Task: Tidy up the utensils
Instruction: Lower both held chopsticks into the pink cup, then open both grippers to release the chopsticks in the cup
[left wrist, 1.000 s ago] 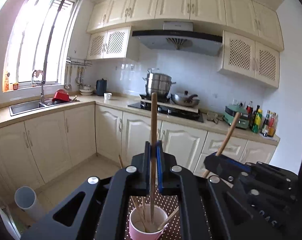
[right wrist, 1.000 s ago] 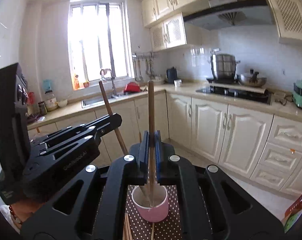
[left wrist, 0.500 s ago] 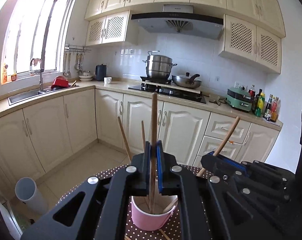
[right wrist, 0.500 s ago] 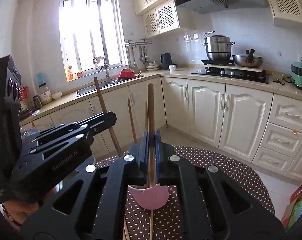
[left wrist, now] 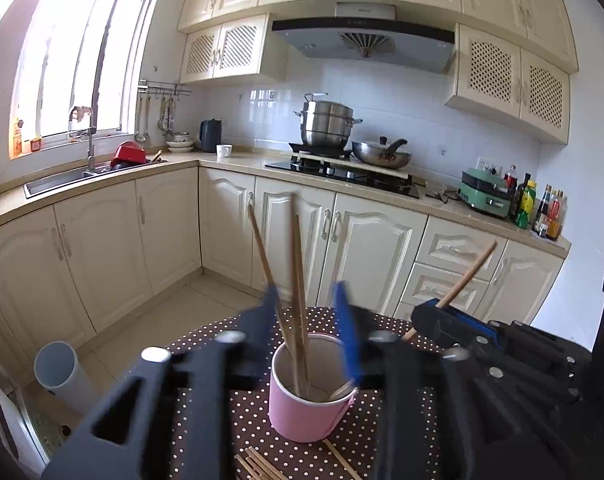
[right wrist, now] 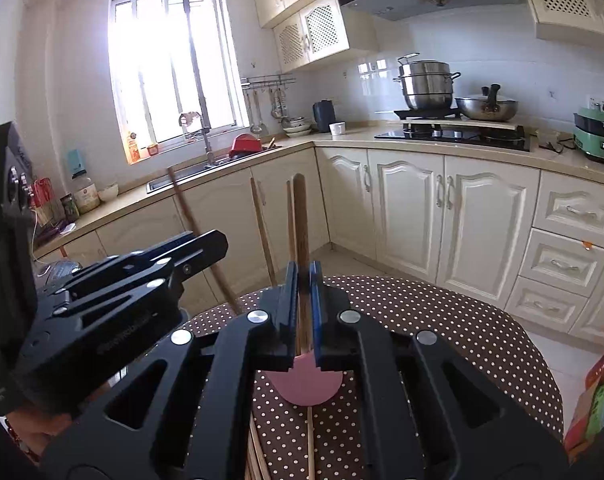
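Note:
A pink cup (left wrist: 309, 396) stands on a brown dotted tablecloth (left wrist: 246, 420) with several wooden chopsticks (left wrist: 298, 280) upright in it. My left gripper (left wrist: 307, 312) hangs just over the cup. Its jaws are opening and blurred, and a chopstick stands free between them without touching the pads. My right gripper (right wrist: 303, 280) is shut on another chopstick (right wrist: 300, 220), whose lower end reaches into the pink cup (right wrist: 305, 384). The left wrist view shows the right gripper (left wrist: 433, 312) to the right of the cup, its stick slanting up.
Loose chopsticks (left wrist: 262, 464) lie on the cloth in front of the cup, and more loose chopsticks (right wrist: 309, 440) show under my right gripper. A white tube (left wrist: 58, 368) stands on the floor at left. A colourful box (right wrist: 597, 392) sits at the table's right edge. Kitchen cabinets stand beyond.
Both grippers have sunk toward the cup. The left jaws have parted and let their chopstick go into the cup. The right gripper still grips its stick.

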